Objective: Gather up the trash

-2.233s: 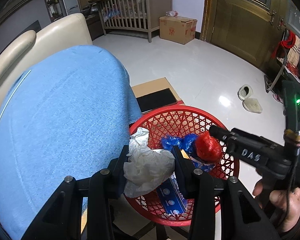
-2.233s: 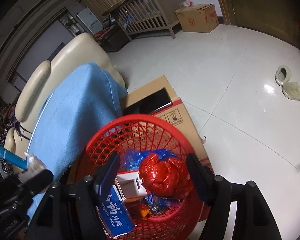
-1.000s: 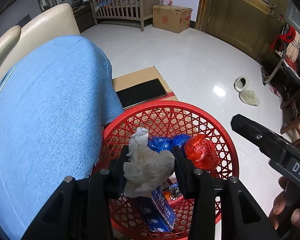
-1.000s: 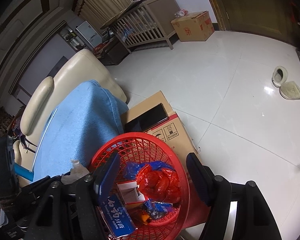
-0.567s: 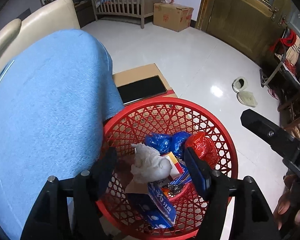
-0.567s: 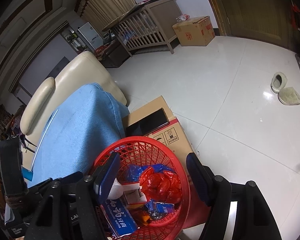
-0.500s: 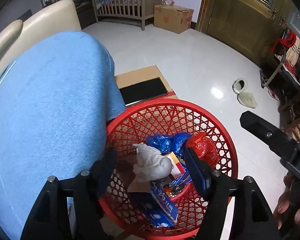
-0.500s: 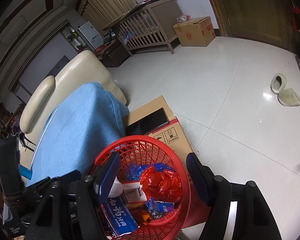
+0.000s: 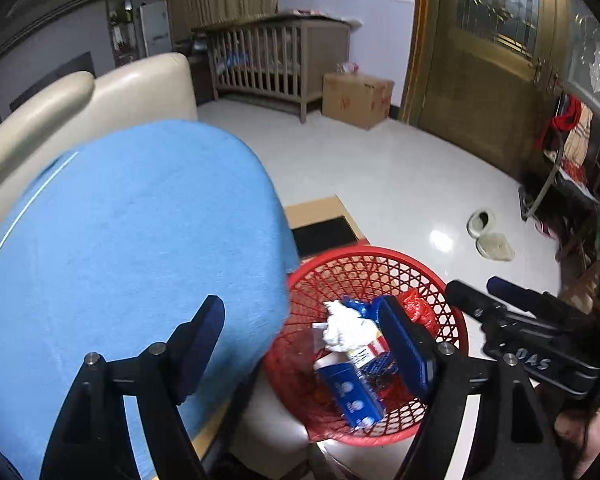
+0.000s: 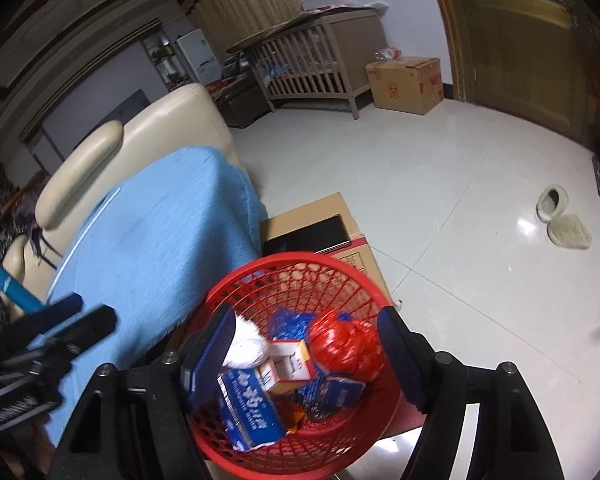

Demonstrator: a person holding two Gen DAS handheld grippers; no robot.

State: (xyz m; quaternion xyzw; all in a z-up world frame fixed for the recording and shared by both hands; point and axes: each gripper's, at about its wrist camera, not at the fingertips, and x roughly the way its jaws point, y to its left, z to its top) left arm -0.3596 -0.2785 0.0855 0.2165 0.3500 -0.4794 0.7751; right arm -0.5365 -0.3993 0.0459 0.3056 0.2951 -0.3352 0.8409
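Note:
A red mesh basket (image 9: 380, 258) (image 10: 300, 264) stands on the floor beside a blue-covered seat. It holds a crumpled white tissue (image 9: 346, 330) (image 10: 246, 344), a red plastic bag (image 10: 346, 344), a blue bag and small cartons. My left gripper (image 9: 304, 352) is open and empty, above the basket's left edge. My right gripper (image 10: 306, 350) is open and empty, straight above the basket.
A blue cloth (image 9: 120, 240) covers a cream sofa (image 9: 100, 92) to the left. A flat cardboard box (image 10: 320, 224) lies behind the basket. Slippers (image 10: 560, 216) sit on the white tiled floor. A wooden crib (image 9: 276, 60) and a carton (image 9: 356, 98) stand by the far wall.
My left gripper opened and dropped the white tissue into the basket, then swung left over the blue cloth. My right gripper stayed open above the basket.

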